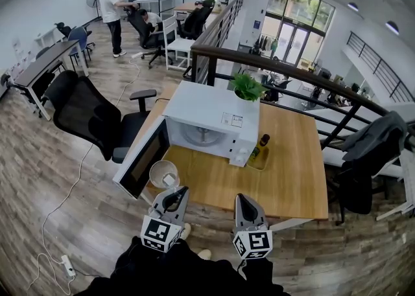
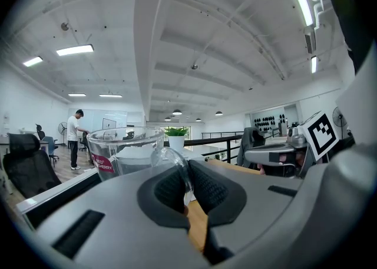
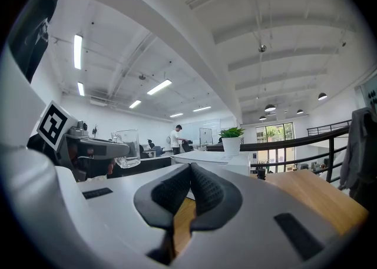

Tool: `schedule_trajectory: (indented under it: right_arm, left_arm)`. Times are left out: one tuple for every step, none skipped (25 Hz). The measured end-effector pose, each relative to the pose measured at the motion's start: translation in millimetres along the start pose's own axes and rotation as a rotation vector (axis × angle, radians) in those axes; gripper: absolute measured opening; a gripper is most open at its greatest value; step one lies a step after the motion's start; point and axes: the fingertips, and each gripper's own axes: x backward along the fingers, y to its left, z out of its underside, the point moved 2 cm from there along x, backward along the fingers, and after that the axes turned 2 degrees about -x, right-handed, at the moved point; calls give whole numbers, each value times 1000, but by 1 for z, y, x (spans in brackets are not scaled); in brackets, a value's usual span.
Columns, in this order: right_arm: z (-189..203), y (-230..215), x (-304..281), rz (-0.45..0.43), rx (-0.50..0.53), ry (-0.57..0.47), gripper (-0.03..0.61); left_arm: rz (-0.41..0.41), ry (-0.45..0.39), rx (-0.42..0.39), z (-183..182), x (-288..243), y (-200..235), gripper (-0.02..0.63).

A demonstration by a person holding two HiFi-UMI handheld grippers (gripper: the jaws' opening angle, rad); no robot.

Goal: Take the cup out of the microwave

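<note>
Holding: my left claw (image 2: 187, 182) is pinched right down on the thin curved handle (image 2: 178, 166) of the clear glass cup (image 2: 123, 147) with a red label, nothing else between the pads
Cup's place: outside the white microwave oven (image 1: 211, 120), just in front of its open door (image 1: 144, 157), at the near left corner of the wooden table (image 1: 285, 171); whether it rests there I cannot tell
Handling: I judge it stiff, smooth and breakable, weighty for a one-sided hold, so it may swing; the handle is the sound place to take it
Other side: my right claw (image 3: 189, 186) is closed pad to pad, empty, apart from the cup
</note>
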Motion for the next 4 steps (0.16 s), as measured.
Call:
schedule_trajectory:
  right_arm:
    - [0,1,0,0,-1,0,14]
    - [0,1,1,-1,-2,0,14]
    - [0,2,1,-1,-2,0,14]
    - [0,3,1,-2,-2,0,14]
  left_arm:
    - [1,1,-1,0,0,0,25]
    - [1,1,-2,0,1,0,25]
    - [1,1,-3,0,2,0,25]
    - [0,1,-3,0,2,0,25]
